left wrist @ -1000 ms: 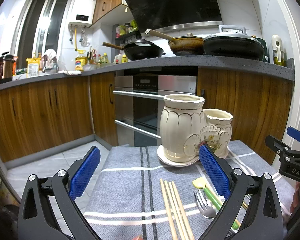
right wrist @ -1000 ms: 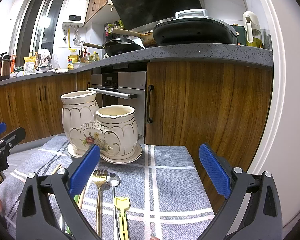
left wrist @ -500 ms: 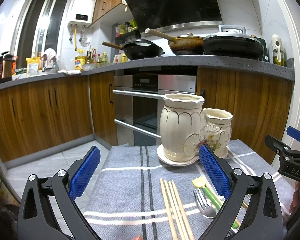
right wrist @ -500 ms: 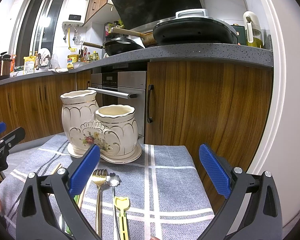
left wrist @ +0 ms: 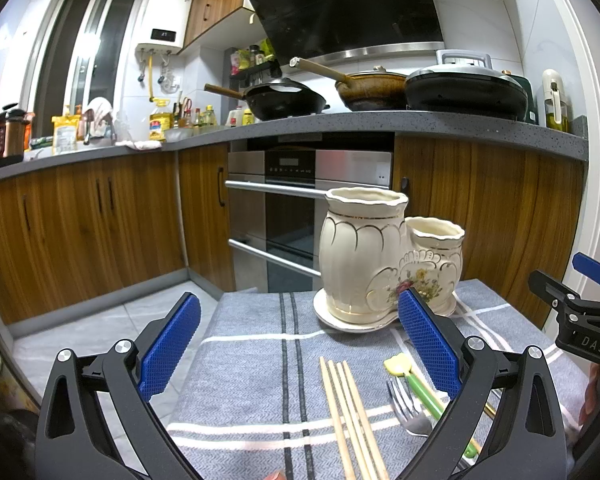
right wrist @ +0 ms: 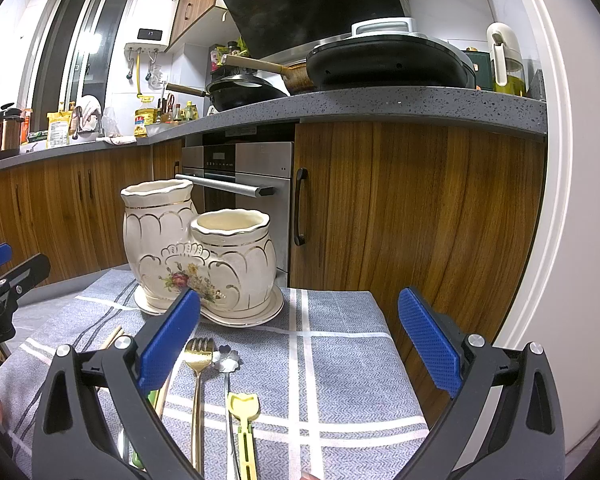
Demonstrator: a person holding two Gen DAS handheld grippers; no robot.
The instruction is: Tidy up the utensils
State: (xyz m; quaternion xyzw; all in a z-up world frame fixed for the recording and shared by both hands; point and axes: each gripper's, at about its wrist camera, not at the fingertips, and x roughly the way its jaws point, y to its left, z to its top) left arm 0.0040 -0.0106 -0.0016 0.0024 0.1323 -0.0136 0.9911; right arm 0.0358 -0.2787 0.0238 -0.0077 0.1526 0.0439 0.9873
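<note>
A cream double-pot ceramic utensil holder (left wrist: 380,260) stands on its saucer on a grey striped cloth (left wrist: 252,360); it also shows in the right wrist view (right wrist: 196,256). Both pots look empty. On the cloth lie wooden chopsticks (left wrist: 352,412), a silver fork (left wrist: 408,408), a green-handled utensil (left wrist: 420,388), a gold fork (right wrist: 198,364), a flower-ended spoon (right wrist: 226,360) and a yellow utensil (right wrist: 244,412). My left gripper (left wrist: 300,344) is open and empty above the chopsticks. My right gripper (right wrist: 300,340) is open and empty above the cloth, right of the gold fork.
Wooden kitchen cabinets and an oven (left wrist: 296,216) stand behind the table. Pans (left wrist: 284,100) sit on the counter above. The cloth's far edge (right wrist: 332,292) lies just behind the holder. The other gripper shows at the right edge (left wrist: 580,312) of the left wrist view.
</note>
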